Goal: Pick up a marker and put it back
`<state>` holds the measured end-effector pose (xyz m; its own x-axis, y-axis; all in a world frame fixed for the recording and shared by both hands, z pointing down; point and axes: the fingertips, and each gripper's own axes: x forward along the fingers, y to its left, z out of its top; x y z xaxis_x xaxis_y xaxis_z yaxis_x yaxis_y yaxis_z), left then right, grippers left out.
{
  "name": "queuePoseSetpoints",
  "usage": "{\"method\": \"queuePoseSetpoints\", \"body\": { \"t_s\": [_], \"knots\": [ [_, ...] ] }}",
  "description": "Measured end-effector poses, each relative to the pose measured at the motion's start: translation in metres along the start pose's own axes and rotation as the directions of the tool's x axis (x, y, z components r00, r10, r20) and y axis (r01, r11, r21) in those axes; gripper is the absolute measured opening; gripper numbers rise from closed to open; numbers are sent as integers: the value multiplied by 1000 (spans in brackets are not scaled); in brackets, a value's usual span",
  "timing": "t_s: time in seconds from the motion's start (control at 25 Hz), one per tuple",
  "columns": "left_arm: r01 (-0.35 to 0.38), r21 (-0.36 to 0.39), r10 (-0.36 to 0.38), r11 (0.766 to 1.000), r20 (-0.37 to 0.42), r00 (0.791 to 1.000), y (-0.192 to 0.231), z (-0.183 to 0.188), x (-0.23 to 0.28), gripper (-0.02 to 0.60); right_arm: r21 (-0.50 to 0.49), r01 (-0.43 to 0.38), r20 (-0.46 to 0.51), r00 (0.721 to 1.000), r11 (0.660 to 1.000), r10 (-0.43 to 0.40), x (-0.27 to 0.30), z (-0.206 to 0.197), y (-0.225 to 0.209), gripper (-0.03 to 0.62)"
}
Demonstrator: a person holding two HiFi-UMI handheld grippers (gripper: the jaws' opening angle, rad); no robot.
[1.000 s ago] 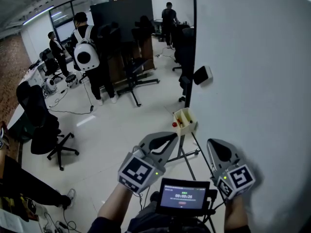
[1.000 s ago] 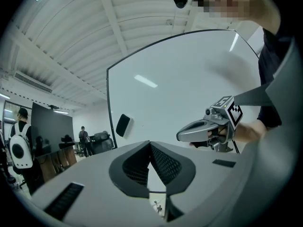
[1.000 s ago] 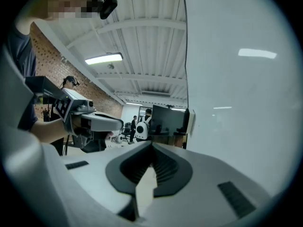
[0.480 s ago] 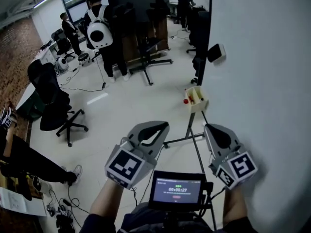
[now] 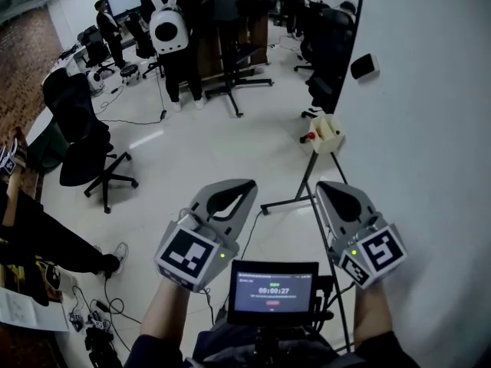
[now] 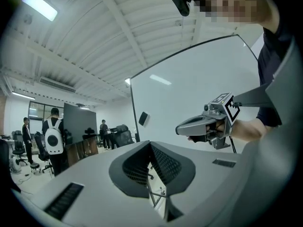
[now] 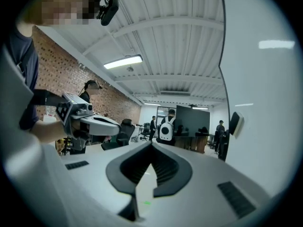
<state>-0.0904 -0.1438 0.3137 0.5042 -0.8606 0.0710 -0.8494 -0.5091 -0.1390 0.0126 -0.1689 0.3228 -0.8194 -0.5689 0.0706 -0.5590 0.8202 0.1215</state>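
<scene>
1. Head view showed the left gripper [image 5: 248, 184] and right gripper [image 5: 324, 187] side by side, well short of the marker holder [image 5: 330, 131] and both aimed toward it.
2. Each gripper's own view showed its jaws clenched together with nothing between them.
3. A red marker [image 5: 311, 137] sat at the holder's left side, seemingly poking out; the whiteboard [image 5: 430, 129] stood just beside the holder.
4. Judged step: the approach, with no marker picked up yet.
5. Next, one gripper would need to reach the holder, part its jaws, and line them across the marker's barrel.
</scene>
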Motion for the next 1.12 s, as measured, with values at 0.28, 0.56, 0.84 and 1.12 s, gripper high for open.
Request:
{"method": "queuePoseSetpoints", "body": {
  "t_s": [0.28,0.56,0.84,1.12],
  "knots": [
    [18,-17,-17,1000,61,998,16,-9,-90,-3,-62,4,-12,1000,998,-5,7,12,99,8],
    [98,-35,-93,995,109,990,0,2,-115,-3,-104,65,-28,997,992,-69,-18,31,137,8],
    [159,-17,-154,987,153,976,-42,19,-110,-3,-107,121,3,993,987,-121,-68,41,139,8],
    [181,-26,-176,983,138,975,-112,34,-99,-3,-83,122,26,992,989,-121,-139,43,133,8]
  ]
}}
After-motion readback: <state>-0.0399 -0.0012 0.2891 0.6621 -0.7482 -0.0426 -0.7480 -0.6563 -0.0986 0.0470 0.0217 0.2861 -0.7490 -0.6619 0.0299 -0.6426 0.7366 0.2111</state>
